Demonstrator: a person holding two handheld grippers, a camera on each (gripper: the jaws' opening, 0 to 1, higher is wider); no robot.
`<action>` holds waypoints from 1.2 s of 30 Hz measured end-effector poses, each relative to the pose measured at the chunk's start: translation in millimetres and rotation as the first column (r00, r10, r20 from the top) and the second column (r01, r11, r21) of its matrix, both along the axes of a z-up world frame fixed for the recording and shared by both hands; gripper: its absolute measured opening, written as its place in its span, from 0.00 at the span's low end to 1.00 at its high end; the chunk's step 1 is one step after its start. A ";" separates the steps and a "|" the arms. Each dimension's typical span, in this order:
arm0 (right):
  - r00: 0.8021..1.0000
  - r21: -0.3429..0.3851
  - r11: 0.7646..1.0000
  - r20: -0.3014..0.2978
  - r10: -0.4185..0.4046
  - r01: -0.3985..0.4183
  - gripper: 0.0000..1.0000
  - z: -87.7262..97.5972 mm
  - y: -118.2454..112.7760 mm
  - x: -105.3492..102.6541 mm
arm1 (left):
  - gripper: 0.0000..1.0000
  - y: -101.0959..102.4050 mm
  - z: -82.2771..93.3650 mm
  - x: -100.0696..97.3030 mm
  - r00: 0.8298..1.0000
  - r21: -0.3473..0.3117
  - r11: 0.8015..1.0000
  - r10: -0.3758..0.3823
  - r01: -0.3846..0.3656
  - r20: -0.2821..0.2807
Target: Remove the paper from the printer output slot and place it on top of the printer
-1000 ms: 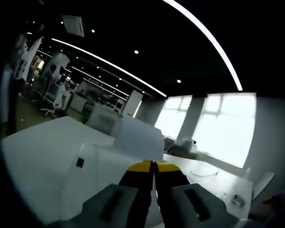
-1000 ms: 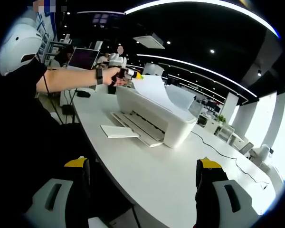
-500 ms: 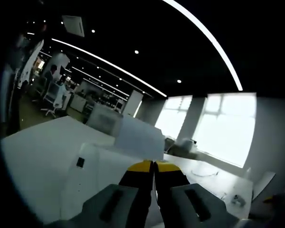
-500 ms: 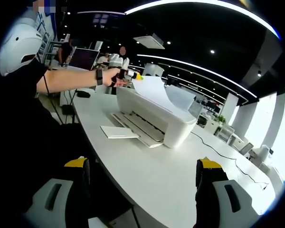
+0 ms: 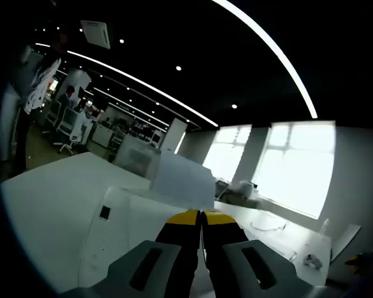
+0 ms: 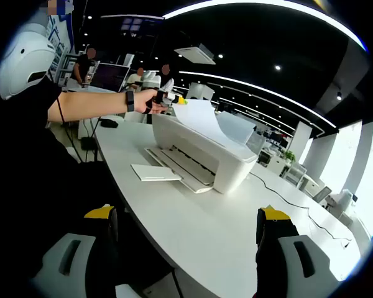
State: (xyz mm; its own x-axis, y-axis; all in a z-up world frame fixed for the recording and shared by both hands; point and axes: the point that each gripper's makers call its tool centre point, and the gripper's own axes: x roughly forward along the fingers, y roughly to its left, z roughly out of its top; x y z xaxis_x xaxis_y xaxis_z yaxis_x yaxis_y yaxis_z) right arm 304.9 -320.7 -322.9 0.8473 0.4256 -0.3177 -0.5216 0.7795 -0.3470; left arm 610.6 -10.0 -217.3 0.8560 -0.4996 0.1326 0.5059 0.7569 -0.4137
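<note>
The white printer [image 6: 202, 152] stands on a long white table [image 6: 236, 236], its output tray [image 6: 177, 162] facing the near edge. A person's outstretched arm holds my left gripper [image 6: 171, 97] above the printer's far left end, shut on the edge of a white paper sheet [image 6: 202, 121] that curves down across the printer's top. In the left gripper view the yellow-tipped jaws [image 5: 201, 216] are pressed together over the printer's top, beside its button panel [image 5: 104, 212]. My right gripper [image 6: 186, 217] is open with nothing in it, low over the table's near edge and well short of the printer.
More paper [image 6: 239, 127] stands upright in the printer's rear feeder. A small white pad [image 6: 155, 172] lies on the table by the tray. A cable [image 6: 286, 195] runs off to the right. Desks, monitors and people fill the office behind.
The left gripper and its sheet have stayed almost still over the printer. People in the background have shifted. The right gripper has not moved.
</note>
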 end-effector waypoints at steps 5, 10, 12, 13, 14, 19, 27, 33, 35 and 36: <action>1.000 0.000 1.000 -0.001 -0.001 0.001 0.88 -0.5 -0.3 0.2 | 0.06 -1.3 -1.3 -2.7 1.000 0.001 1.000 -0.001 0.001 -0.002; 1.000 0.000 1.000 0.000 0.000 0.000 0.88 -0.2 0.1 -0.2 | 0.06 -2.6 -3.0 -5.4 1.000 0.000 1.000 -0.001 0.001 -0.003; 1.000 0.000 1.000 -0.001 -0.002 0.002 0.88 -0.6 -0.3 -0.1 | 0.06 -2.7 -2.8 -5.7 1.000 -0.001 1.000 -0.001 0.001 -0.001; 1.000 0.000 1.000 -0.001 -0.001 0.001 0.88 -0.8 -0.3 0.0 | 0.06 -0.6 -2.4 -0.7 1.000 0.000 1.000 0.000 0.000 -0.002; 1.000 0.000 1.000 -0.002 -0.001 0.001 0.88 -0.9 -0.2 0.0 | 0.06 0.0 -2.4 0.8 1.000 -0.001 1.000 -0.001 0.001 -0.002; 1.000 -0.003 1.000 0.001 0.001 -0.001 0.88 0.1 1.0 0.1 | 0.06 -0.2 -3.6 2.1 1.000 -0.002 1.000 -0.002 0.002 -0.004; 1.000 -0.002 1.000 0.001 0.000 0.000 0.88 0.3 0.2 0.5 | 0.06 4.7 -2.7 18.5 1.000 -0.005 1.000 -0.004 0.004 -0.005; 1.000 -0.002 1.000 0.000 0.001 -0.001 0.88 -0.3 0.5 0.8 | 0.06 6.3 -3.2 27.2 1.000 -0.003 1.000 -0.006 0.006 -0.005; 1.000 -0.001 1.000 0.001 0.001 -0.001 0.88 -0.2 0.4 0.4 | 0.06 5.2 -3.4 25.8 1.000 0.001 1.000 -0.005 0.005 -0.005; 1.000 -0.002 1.000 0.001 0.000 0.000 0.88 -0.1 0.1 0.1 | 0.06 5.6 -2.9 26.1 1.000 0.002 1.000 -0.002 0.002 -0.003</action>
